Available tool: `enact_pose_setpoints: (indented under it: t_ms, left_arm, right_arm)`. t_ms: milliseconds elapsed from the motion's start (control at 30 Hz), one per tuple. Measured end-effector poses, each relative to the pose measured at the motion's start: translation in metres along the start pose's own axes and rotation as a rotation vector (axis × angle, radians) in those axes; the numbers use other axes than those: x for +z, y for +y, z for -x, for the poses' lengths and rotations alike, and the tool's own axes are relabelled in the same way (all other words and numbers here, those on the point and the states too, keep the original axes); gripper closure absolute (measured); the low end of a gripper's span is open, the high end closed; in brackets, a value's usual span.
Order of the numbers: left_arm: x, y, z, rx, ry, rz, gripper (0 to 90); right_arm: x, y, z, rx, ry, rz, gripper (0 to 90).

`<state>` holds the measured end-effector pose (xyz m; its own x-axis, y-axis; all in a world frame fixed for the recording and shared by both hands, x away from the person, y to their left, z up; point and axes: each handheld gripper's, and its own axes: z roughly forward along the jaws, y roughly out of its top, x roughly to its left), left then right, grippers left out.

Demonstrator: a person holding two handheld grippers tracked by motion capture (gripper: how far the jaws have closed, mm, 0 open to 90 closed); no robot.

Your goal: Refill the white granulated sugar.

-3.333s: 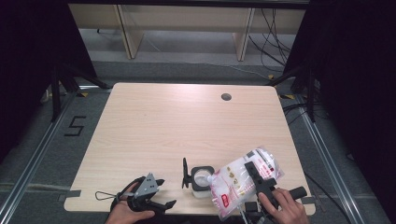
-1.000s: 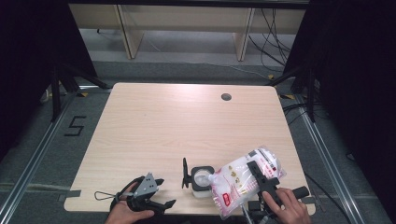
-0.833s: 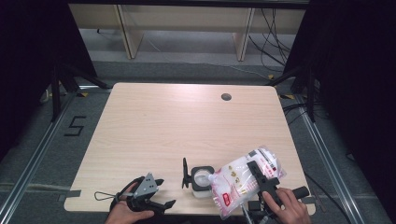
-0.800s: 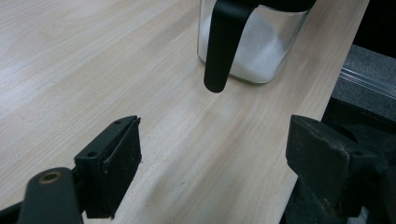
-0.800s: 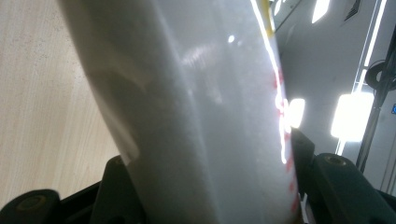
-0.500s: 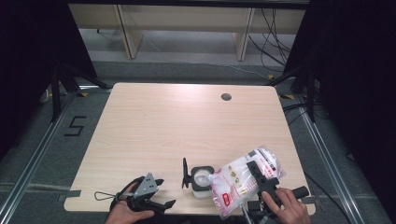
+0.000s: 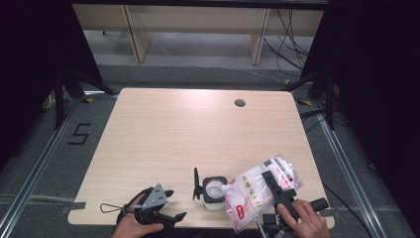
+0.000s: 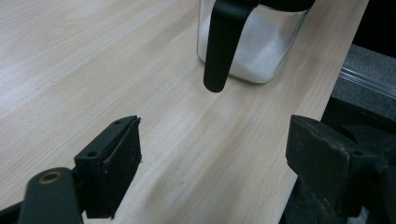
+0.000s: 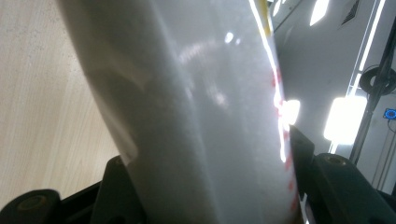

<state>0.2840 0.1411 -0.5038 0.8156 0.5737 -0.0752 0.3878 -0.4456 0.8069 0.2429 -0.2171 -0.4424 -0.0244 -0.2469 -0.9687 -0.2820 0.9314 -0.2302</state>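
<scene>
the right gripper (image 7: 277,191) pinches a tilted refill pouch (image 7: 252,191) over the glass jar (image 7: 214,191), while the left gripper (image 8: 215,158) rests nearby, spread and empty.

You are seeing one readable mark: a black "5" (image 7: 79,134) taped on the floor just left of the table (image 7: 163,134). The red print on the pouch (image 7: 257,191) is staying too small to read.

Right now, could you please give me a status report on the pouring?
Right gripper shut on refill pouch, tilted, spout at the glass container. Left gripper open, empty, resting on the table. White powder in the container. Nothing in the way.
</scene>
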Motion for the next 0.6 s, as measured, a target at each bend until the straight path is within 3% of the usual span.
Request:
enact_pose_setpoints:
  t_ms: [100, 133, 233, 333, 433, 467, 500, 567, 600]
  left_arm:
    - [-0.0009, -0.0004, -0.0006, 0.024, 0.004, -0.012, 17.7]
    - [-0.0002, -0.0004, 0.0010, -0.004, -0.002, 0.006, 17.6]
    - [0.0004, -0.0002, 0.0004, 0.002, 0.002, -0.005, 17.7]
    - [-0.0007, 0.0002, -0.0008, 0.033, 0.002, -0.011, 17.6]
    - [-0.0002, 0.0001, 0.0004, 0.002, 0.004, -0.004, 17.6]
    - [0.0006, -0.0008, 0.0001, 0.009, -0.001, 0.006, 17.6]
    - [-0.0017, -0.0003, -0.0012, 0.037, 0.008, -0.023, 17.7]
    - [-0.0001, -0.0001, 0.0012, -0.007, -0.006, 0.009, 17.6]
    - [0.0000, 0.0002, -0.0002, 0.002, -0.002, 0.000, 17.6]
  right_arm:
    - [-0.0001, -0.0005, -0.0001, 0.000, 0.008, 0.000, 49.8]
    - [-0.0011, -0.0007, -0.0003, 0.017, 0.012, -0.010, 49.8]
    - [-0.0005, -0.0004, 0.0016, -0.007, -0.002, 0.001, 49.8]
    - [-0.0004, -0.0004, 0.0004, -0.003, 0.007, -0.001, 49.9]
    - [-0.0015, -0.0006, -0.0001, 0.019, 0.030, -0.017, 49.9]
    - [-0.0007, -0.0007, 0.0001, 0.014, 0.024, -0.011, 49.9]
    - [-0.0006, -0.0008, 0.0000, 0.016, 0.024, -0.012, 49.9]
    - [-0.0003, -0.0011, -0.0001, 0.019, 0.009, 0.001, 49.9]
    - [0.0002, -0.0011, 0.0011, 0.004, 0.004, 0.012, 49.9]
